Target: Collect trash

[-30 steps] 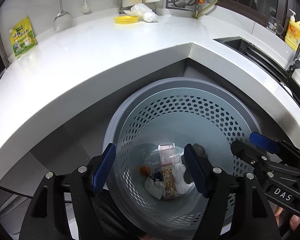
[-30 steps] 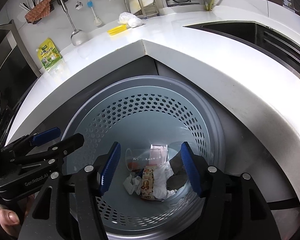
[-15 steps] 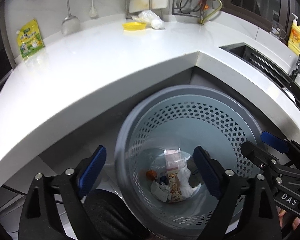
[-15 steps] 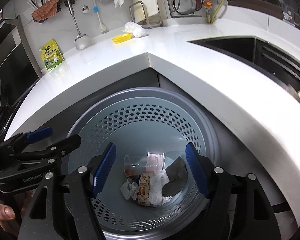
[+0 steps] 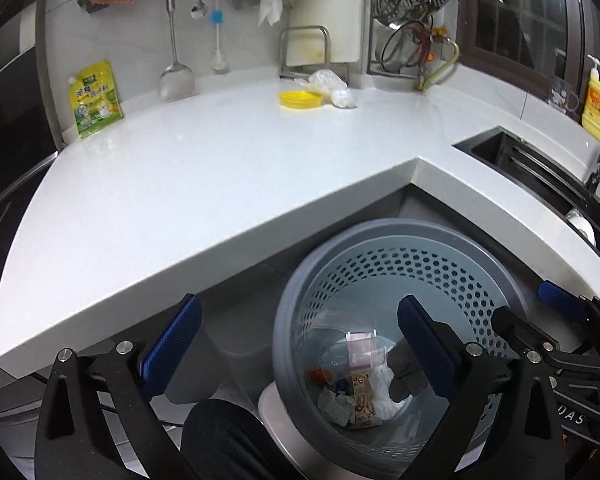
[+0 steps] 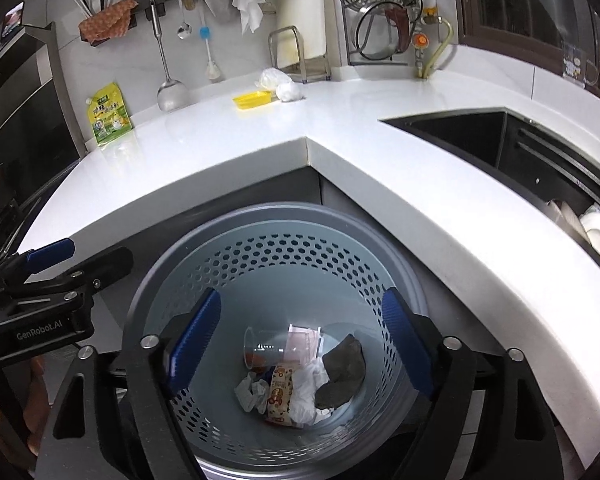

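Observation:
A grey perforated trash bin (image 5: pixel 476 280) (image 6: pixel 204 256) stands on the floor below the white counter corner. Inside lie a clear plastic cup (image 6: pixel 268 346), crumpled white paper (image 6: pixel 304 394), a snack wrapper (image 6: pixel 278 396) and a dark lump (image 6: pixel 342 370); the same trash (image 5: pixel 358 390) shows in the left wrist view. My left gripper (image 5: pixel 300 348) is open and empty above the bin's left rim. My right gripper (image 6: pixel 300 344) is open and empty over the bin's mouth. Each gripper shows in the other's view: the right one (image 5: pixel 548 328) and the left one (image 6: pixel 60 264).
On the white counter (image 5: pixel 220 176) stand a yellow lid (image 5: pixel 300 99), crumpled plastic bags (image 5: pixel 332 86) and a yellow-green pouch (image 5: pixel 94 98). Utensils hang on the wall. A dark sink (image 6: pixel 468 132) lies at the right, with a yellow soap bottle (image 5: pixel 598 100).
Both grippers have risen and drawn back from the bin, so more counter and wall show. The left gripper's jaws have spread wider. The trash in the bin lies as before.

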`<state>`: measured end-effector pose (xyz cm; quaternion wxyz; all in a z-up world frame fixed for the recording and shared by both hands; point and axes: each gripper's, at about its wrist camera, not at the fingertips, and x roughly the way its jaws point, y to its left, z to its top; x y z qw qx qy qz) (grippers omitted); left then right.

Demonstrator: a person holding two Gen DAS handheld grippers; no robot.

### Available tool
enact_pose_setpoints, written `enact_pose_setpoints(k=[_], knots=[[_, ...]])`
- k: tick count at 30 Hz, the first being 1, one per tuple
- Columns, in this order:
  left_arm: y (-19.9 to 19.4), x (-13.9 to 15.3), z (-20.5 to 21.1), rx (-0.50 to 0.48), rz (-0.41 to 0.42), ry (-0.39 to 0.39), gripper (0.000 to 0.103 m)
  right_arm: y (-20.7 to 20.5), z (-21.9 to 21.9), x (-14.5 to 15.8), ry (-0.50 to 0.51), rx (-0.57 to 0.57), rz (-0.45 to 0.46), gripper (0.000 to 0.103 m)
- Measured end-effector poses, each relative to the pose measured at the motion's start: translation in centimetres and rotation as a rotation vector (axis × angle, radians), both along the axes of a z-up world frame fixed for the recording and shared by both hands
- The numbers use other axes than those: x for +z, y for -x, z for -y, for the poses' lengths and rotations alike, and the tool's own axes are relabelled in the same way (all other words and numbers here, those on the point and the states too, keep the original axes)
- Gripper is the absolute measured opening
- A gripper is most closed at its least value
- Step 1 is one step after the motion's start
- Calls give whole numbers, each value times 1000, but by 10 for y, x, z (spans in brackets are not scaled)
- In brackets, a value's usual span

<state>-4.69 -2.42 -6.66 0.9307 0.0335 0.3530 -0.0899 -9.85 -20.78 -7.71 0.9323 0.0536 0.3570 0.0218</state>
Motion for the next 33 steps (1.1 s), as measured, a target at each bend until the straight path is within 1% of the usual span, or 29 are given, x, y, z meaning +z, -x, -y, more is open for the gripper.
enact_pose_setpoints(k=[6, 12, 16, 19, 21, 23, 27, 30, 33], knots=[[2, 14, -7, 30, 28, 14, 97, -2, -5, 9, 10, 6, 6, 82], [0, 41, -14, 56, 95, 16, 97, -7, -14, 35, 59, 15, 83, 82], [-13, 58, -17, 67, 136, 9, 97, -20, -15, 55, 62, 24, 136, 82], [-31, 71, -16, 76, 163, 1, 97, -36, -13, 72, 60, 36, 173, 84], [-46, 78, -16, 78, 166, 13, 97, -48, -11, 84, 69, 36, 215, 86], [-62, 84, -15, 79, 165, 29, 97, -64, -8, 95, 84, 36, 237, 86], [-98, 95, -12, 104, 180, 28, 97, -98, -4, 109, 116, 41, 247, 86], [-126, 100, -10, 115, 184, 18, 97, -124, -2, 116, 164, 47, 264, 86], [-151, 100, -9, 132, 185, 21, 97, -153, -3, 118, 218, 84, 256, 87]])
